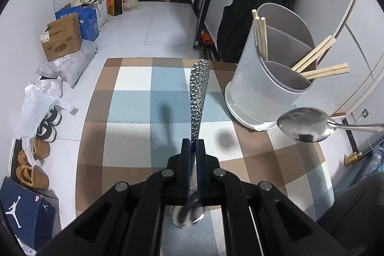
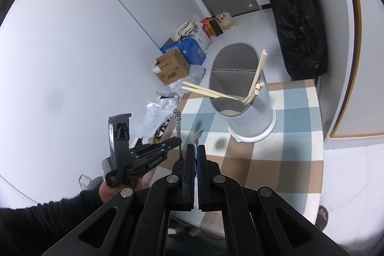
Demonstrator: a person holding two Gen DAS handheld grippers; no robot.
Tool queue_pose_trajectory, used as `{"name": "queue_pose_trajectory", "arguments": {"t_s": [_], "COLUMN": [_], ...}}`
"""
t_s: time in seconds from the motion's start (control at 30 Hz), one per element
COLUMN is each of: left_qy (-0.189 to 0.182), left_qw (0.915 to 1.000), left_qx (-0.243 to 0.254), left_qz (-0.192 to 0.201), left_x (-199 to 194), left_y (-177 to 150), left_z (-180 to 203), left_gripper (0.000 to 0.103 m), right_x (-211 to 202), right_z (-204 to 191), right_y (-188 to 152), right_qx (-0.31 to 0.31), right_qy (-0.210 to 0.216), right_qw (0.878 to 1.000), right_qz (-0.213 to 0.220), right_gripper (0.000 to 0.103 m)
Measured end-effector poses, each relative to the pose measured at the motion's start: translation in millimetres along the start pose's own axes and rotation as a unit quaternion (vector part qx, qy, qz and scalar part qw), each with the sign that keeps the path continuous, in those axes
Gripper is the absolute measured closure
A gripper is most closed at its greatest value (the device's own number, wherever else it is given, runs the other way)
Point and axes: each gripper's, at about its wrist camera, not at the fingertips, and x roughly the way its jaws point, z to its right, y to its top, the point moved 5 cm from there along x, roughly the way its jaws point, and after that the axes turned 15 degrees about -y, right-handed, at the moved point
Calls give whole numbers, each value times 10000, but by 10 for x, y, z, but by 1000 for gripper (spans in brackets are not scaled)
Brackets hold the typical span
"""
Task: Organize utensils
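Spoons pinched in both fingers, left point(image 1: 193, 148), right point(image 2: 196, 155), checked tablecloth point(image 1: 134, 116), white tiled floor point(image 1: 153, 23), boxes point(image 1: 61, 37)

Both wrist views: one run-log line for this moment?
left gripper: shut on hammered-handle spoon | right gripper: shut on plain spoon | both spoons above checked table | utensil holder: chopsticks only

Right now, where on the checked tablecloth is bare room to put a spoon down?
The checked tablecloth is bare left of the grey divided utensil holder and toward the near edge. The far right corner is crowded by that holder, with wooden chopsticks sticking out.
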Motion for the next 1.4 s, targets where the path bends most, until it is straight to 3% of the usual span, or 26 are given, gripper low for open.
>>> {"name": "queue_pose_trajectory", "arguments": {"t_s": [0.77, 0.97, 1.4], "left_qy": [-277, -268, -270], "left_qw": [9983, 9974, 9950], "left_qx": [335, 516, 796], "left_qz": [390, 414, 542], "left_x": [-233, -257, -343], "left_y": [-91, -135, -129], "left_z": [239, 331, 459], "left_gripper": [103, 103, 103], "right_x": [-78, -57, -54], "right_z": [-30, -24, -80], "right_y": [75, 128, 145], "right_qx": [-146, -347, -457], "right_qy": [-154, -340, -335], "right_qw": [9998, 9988, 9984], "right_qz": [62, -33, -42], "right_gripper": [102, 102, 102]}}
